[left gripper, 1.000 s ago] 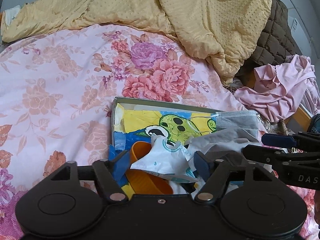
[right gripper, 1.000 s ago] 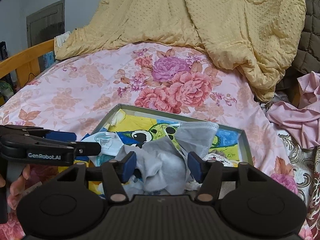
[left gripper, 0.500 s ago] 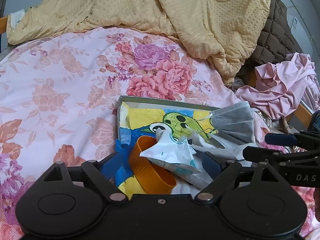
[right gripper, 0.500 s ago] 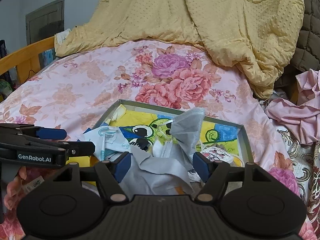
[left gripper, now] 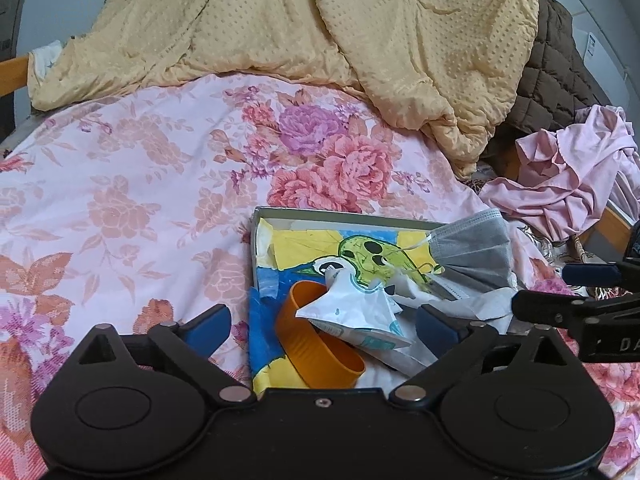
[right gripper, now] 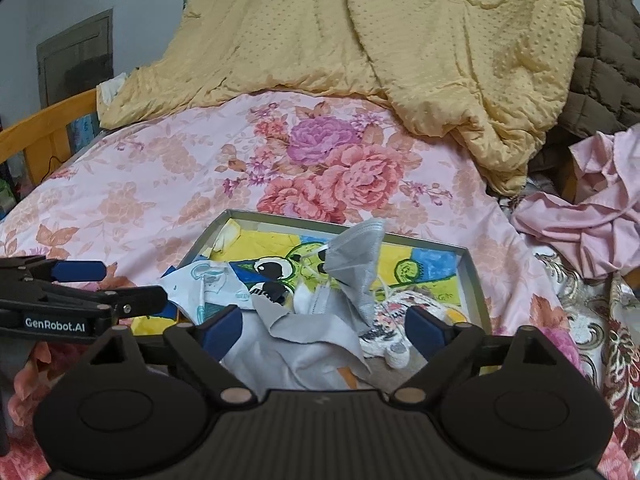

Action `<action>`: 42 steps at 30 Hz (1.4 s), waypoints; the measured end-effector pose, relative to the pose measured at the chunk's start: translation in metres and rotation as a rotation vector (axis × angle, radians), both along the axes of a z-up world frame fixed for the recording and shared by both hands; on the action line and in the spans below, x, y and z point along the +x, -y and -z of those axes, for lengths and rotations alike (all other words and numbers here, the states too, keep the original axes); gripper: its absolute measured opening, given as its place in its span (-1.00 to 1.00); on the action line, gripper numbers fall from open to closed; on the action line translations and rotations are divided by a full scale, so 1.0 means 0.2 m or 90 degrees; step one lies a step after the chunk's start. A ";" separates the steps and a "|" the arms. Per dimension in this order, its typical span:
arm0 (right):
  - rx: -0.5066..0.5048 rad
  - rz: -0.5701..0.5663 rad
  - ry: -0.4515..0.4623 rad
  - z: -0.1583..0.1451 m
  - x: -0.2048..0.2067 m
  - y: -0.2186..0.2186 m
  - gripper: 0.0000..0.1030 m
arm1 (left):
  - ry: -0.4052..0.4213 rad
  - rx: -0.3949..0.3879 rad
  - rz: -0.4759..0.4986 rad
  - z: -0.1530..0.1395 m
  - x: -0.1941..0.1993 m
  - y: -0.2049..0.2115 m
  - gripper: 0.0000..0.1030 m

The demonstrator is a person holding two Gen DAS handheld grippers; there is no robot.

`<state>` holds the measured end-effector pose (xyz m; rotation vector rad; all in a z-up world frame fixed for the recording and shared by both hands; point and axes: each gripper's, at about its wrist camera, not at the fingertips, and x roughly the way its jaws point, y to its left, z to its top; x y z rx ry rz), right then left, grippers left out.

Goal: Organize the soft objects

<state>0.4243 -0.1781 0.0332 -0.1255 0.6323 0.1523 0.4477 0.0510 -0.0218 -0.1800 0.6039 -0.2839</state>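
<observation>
The left gripper (left gripper: 322,326) hangs over a shallow tray (left gripper: 344,216) lying on a floral bedsheet (left gripper: 132,184), its jaws opening with nothing pressed between them. In the tray lie an orange cup (left gripper: 320,344) on its side, a white printed pouch (left gripper: 352,308) and a grey face mask (left gripper: 472,252). The right gripper (left gripper: 580,292) reaches in from the right edge.

Bed (left gripper: 120,168) w/ pink floral cover. On it: shallow tray (left gripper: 348,216) near the front, yellow dotted quilt (left gripper: 320,32) heaped at the back, crumpled pink cloth (left gripper: 568,184) + brown quilted blanket (left gripper: 556,84) at right.
</observation>
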 end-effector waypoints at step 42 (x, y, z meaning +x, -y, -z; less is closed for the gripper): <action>0.082 0.109 0.062 -0.39 -1.03 0.05 0.99 | 0.070 0.022 -0.056 -0.44 -1.16 -0.12 0.98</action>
